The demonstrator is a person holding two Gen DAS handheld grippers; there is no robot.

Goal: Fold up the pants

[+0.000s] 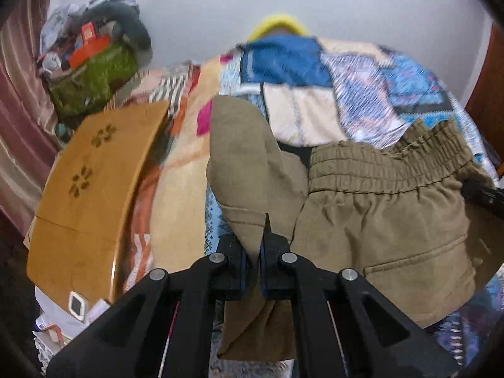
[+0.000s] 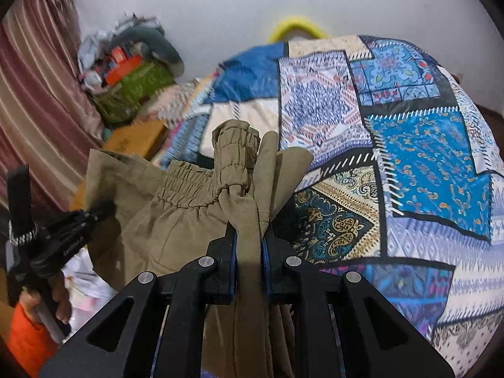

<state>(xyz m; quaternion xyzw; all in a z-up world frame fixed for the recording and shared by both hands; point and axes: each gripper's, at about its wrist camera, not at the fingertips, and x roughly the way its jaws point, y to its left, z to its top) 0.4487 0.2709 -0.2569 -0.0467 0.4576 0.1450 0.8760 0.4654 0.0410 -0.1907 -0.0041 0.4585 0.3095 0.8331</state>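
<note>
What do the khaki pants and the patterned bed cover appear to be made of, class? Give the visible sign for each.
Pants: matte woven cloth, probably cotton twill; soft creases, gathered elastic waistband. Bed cover: printed fabric, likely cotton; flat patchwork print, no sheen.

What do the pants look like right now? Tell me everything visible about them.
The pants are khaki-olive woven cloth, with a gathered elastic waistband and a slit pocket. They are bunched, not yet folded flat, held up over the patchwork bedspread. The left gripper is shut on a hemmed edge, and the right gripper is shut on a thick bundle with the waistband's end. The cloth hangs below both pairs of fingers.
</note>
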